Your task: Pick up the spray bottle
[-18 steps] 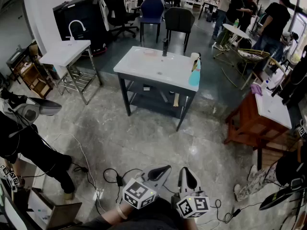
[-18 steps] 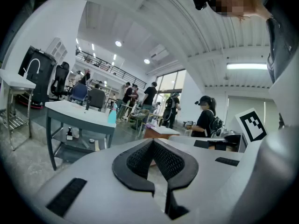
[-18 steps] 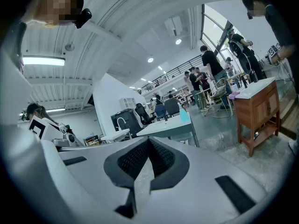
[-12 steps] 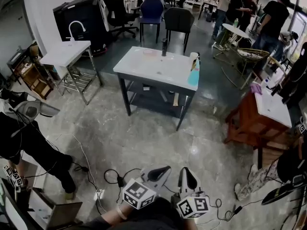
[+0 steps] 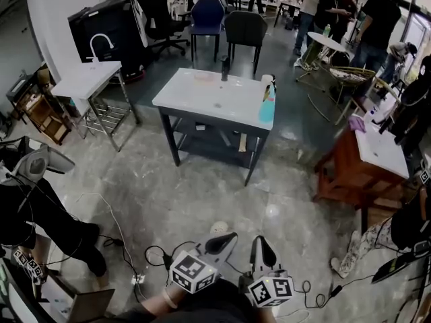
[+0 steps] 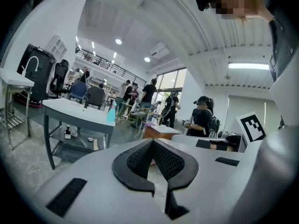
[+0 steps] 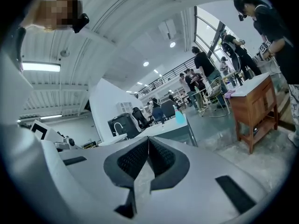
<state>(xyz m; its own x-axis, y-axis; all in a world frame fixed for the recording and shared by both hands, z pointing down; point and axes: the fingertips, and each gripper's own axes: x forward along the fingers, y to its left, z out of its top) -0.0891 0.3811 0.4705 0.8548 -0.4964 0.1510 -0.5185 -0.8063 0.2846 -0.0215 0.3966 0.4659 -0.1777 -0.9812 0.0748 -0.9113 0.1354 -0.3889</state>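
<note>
A light blue spray bottle [image 5: 268,102] with a white head stands upright at the right end of a white table [image 5: 202,94] across the room. It shows small in the left gripper view as the bottle [image 6: 111,113] and in the right gripper view as the bottle [image 7: 179,116]. My left gripper [image 5: 229,237] and right gripper [image 5: 261,242] are held low at the bottom of the head view, far from the table. Both are shut with nothing between the jaws, the pads [image 6: 161,157] meeting tip to tip.
A second white table with a tap [image 5: 84,78] stands at left. A wooden stand [image 5: 360,170] is at right, chairs [image 5: 242,29] behind the table. Several people [image 5: 374,19] stand at the back right. Cables [image 5: 155,254] lie on the marble floor near me.
The view has shifted slightly: the table and bottle sit a little lower and to the left in the head view. Both grippers have kept their places and stayed shut.
</note>
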